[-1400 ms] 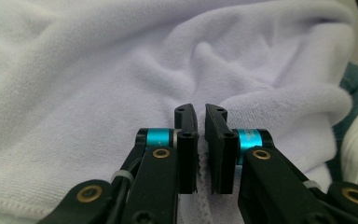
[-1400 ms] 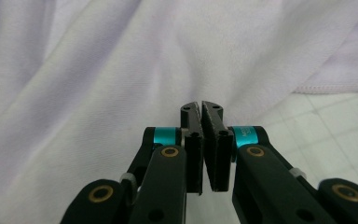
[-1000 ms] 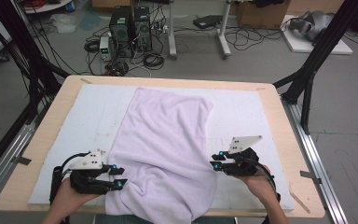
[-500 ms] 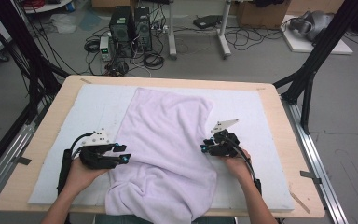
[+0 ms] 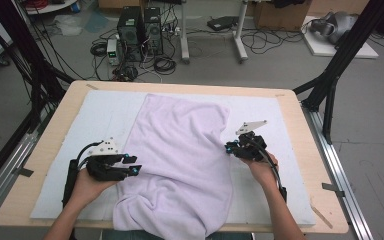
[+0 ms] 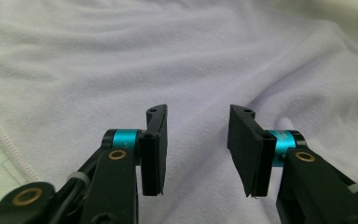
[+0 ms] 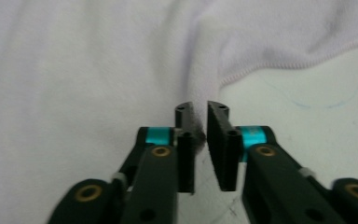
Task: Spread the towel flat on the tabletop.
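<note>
Both grippers moved inward; right gripper (image 7: 200, 149) closing on towel (image 5: 180, 165) edge; left gripper (image 6: 198, 149) apart above towel.

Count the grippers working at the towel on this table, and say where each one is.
2. The left gripper sits at the lilac towel's left edge, jaws apart. The right gripper is at its right edge, jaws just closing with a fold between them.

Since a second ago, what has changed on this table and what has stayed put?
Both hands moved up the table, away from the near edge, along the sides of the lilac towel. The right gripper came in to the towel's right edge; its jaws have just been closing, a fold of cloth between them. The left gripper reached the left edge, jaws apart with nothing between them. The towel and white mat lie as before.
</note>
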A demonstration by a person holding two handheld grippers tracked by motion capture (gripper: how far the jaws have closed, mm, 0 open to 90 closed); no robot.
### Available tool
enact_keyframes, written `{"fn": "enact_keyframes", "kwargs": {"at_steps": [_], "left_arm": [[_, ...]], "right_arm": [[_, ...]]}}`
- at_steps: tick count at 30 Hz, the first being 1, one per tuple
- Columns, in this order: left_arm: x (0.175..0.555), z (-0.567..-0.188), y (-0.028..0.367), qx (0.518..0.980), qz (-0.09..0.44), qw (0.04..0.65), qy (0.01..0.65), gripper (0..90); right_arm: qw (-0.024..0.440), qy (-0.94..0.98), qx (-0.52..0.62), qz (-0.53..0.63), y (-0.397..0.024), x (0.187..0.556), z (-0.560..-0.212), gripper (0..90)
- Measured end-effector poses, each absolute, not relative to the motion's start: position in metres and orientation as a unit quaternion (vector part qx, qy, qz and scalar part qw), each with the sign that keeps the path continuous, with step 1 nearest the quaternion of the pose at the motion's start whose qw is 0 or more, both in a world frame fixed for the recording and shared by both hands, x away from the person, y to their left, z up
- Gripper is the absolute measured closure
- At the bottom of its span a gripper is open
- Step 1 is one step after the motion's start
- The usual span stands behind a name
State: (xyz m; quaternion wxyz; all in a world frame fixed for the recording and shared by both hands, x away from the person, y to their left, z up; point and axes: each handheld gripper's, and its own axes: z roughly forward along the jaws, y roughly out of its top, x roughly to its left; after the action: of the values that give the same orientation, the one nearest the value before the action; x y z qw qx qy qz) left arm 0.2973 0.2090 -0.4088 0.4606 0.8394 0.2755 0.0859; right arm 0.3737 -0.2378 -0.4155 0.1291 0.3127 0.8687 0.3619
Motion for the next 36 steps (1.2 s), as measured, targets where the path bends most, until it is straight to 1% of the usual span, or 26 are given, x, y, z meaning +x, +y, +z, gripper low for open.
{"fn": "enact_keyframes", "kwargs": {"at_steps": [1,3,5,6,8,10,13,14,15,17,18,19,21,22,23,29,30,33,36], "left_arm": [[0.295,-0.409,0.208,0.841,0.086,0.46,0.271,57.2],[0.288,-0.409,0.206,0.849,0.081,0.455,0.256,55.2],[0.282,-0.412,0.205,0.853,0.08,0.45,0.251,53.8],[0.28,-0.414,0.204,0.859,0.078,0.441,0.246,53.4],[0.274,-0.418,0.204,0.866,0.079,0.432,0.241,52.9],[0.271,-0.425,0.205,0.87,0.07,0.424,0.242,52.4],[0.269,-0.436,0.205,0.881,0.051,0.402,0.244,52.5],[0.269,-0.44,0.204,0.884,0.042,0.397,0.244,53.4],[0.268,-0.442,0.204,0.881,0.049,0.405,0.242,54.0],[0.269,-0.442,0.204,0.88,0.041,0.408,0.24,61.4],[0.269,-0.443,0.203,0.88,0.042,0.409,0.237,69.0],[0.268,-0.442,0.202,0.881,0.053,0.407,0.235,72.2],[0.27,-0.442,0.202,0.883,0.041,0.406,0.231,85.2],[0.27,-0.442,0.201,0.882,0.044,0.407,0.233,85.5],[0.27,-0.441,0.201,0.883,0.044,0.405,0.231,86.3],[0.28,-0.436,0.198,0.868,0.033,0.43,0.244,86.9],[0.282,-0.435,0.197,0.867,0.039,0.432,0.247,86.9],[0.29,-0.433,0.194,0.862,0.057,0.432,0.261,87.2],[0.302,-0.43,0.191,0.857,0.089,0.425,0.277,87.2]], "right_arm": [[0.133,0.869,0.306,0.365,-0.236,0.37,-0.413,73.5],[0.121,0.872,0.284,0.38,-0.231,0.359,-0.407,69.1],[0.119,0.879,0.257,0.384,-0.225,0.345,-0.404,64.9],[0.102,0.88,0.245,0.393,-0.223,0.338,-0.403,63.1],[0.085,0.886,0.218,0.401,-0.218,0.323,-0.403,60.2],[0.071,0.893,0.189,0.402,-0.213,0.306,-0.405,56.1],[0.043,0.898,0.155,0.408,-0.207,0.287,-0.41,52.5],[0.04,0.902,0.145,0.405,-0.206,0.282,-0.413,51.8],[0.037,0.905,0.142,0.4,-0.204,0.278,-0.416,51.6],[0.037,0.913,0.136,0.383,-0.201,0.275,-0.423,51.9],[0.04,0.916,0.138,0.375,-0.2,0.275,-0.427,52.6],[0.042,0.917,0.144,0.369,-0.199,0.277,-0.43,53.9],[0.047,0.923,0.155,0.35,-0.197,0.281,-0.436,72.0],[0.045,0.921,0.154,0.354,-0.197,0.283,-0.437,80.0],[0.041,0.922,0.157,0.352,-0.197,0.284,-0.435,84.9],[0.09,0.921,0.178,0.336,-0.205,0.3,-0.415,85.4],[0.092,0.918,0.185,0.338,-0.207,0.304,-0.412,85.4],[0.123,0.917,0.199,0.323,-0.208,0.315,-0.406,85.4],[0.131,0.915,0.218,0.312,-0.21,0.331,-0.407,85.3]]}}
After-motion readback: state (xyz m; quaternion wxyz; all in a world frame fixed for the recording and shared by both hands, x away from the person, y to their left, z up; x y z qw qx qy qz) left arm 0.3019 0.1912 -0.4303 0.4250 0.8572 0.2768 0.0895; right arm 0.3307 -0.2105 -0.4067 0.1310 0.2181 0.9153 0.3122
